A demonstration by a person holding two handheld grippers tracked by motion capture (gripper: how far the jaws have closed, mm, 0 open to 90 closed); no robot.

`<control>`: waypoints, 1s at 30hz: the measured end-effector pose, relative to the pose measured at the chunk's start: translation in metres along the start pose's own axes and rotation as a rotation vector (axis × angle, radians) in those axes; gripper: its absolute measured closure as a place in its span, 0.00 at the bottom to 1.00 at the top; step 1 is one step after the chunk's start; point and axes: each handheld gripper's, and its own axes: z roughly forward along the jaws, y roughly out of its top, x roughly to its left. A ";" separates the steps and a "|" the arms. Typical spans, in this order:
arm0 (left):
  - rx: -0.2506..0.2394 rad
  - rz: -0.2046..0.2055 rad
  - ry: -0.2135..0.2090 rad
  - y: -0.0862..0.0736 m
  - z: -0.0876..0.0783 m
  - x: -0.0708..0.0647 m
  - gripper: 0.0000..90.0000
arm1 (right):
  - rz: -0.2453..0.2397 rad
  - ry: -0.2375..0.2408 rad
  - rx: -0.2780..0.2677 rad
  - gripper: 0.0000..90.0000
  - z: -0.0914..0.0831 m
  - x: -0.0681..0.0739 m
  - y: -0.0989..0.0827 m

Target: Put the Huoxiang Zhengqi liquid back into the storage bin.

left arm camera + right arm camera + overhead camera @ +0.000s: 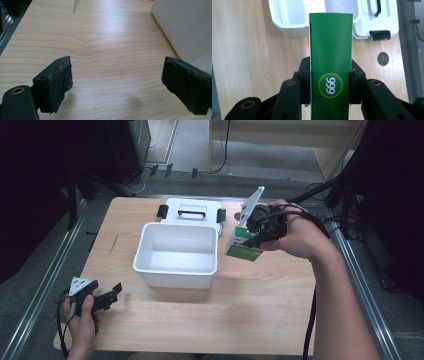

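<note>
The fingers [355,85] of the right gripper [330,86] press on both long sides of a green box [330,57]. The box sits tight between the two black pads, so the jaws are closed on it and hold it up off the table. A round yellow ring with white numbers is printed on the green face, right between the pads.

In the high view the right gripper [261,236] is in the person's right hand [295,236], above the table [210,320] and just to the right of the white tub [176,254]. The green box [243,246] hangs tilted in the air there, close to the right wall of the tub but not inside it. The box has a white side and a green side.

The white tub is open at the top and looks bare inside. Its lid [192,211] lies flat behind it, with a black handle in the middle and a black clip at each end. In the right gripper view the lid [375,17] is at the top right, and a small round hole [383,58] shows in the wood near it.

The left gripper [100,296] rests low at the near left corner of the table, in the person's left hand [82,320]. In the left gripper view its jaws stand wide apart over bare wood, with nothing between them. The white tub [185,27] shows at the right edge of that view.
</note>
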 end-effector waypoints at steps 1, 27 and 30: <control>0.000 -0.001 0.000 0.000 0.000 0.000 0.12 | 0.001 0.000 0.000 0.72 -0.002 0.000 0.002; -0.002 -0.004 0.000 0.000 0.000 0.000 0.12 | -0.097 0.008 -0.041 0.71 -0.011 -0.001 0.074; -0.003 -0.005 0.000 0.000 0.000 0.000 0.12 | -0.111 0.013 -0.042 0.71 -0.007 -0.001 0.080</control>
